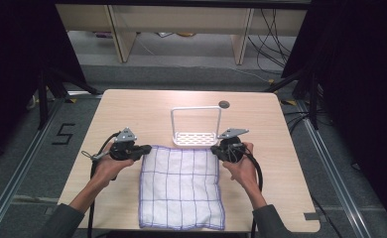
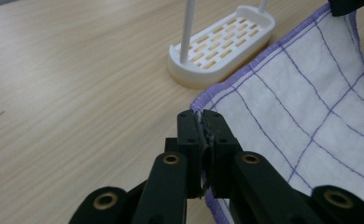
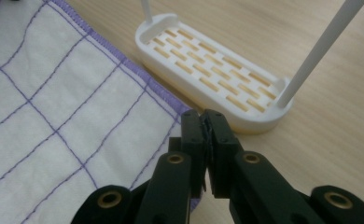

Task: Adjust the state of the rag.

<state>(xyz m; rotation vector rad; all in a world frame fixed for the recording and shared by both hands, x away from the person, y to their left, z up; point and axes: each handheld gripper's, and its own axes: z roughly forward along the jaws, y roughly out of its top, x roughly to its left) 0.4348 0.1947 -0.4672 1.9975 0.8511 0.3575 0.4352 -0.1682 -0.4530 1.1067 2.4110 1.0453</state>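
A white cloth (image 1: 181,188) with purple grid lines and a purple hem lies on the wooden table (image 1: 132,114), its near edge at the table's front. My left gripper (image 1: 144,150) is shut on the cloth's far left corner (image 2: 203,116). My right gripper (image 1: 215,151) is shut on the far right corner (image 3: 189,116). Both far corners are lifted a little off the table. Just beyond the cloth's far edge stands a white slotted rack (image 1: 194,138) with a tall wire loop handle; the rack (image 2: 222,44) is also in the left gripper view, and the rack (image 3: 213,74) sits close ahead of the right jaws.
A dark round hole (image 1: 224,104) sits in the tabletop behind the rack. Bare wood lies left, right and beyond the cloth. Cables trail from both grippers over the table's near edge. Shelving legs and cables stand on the floor behind the table.
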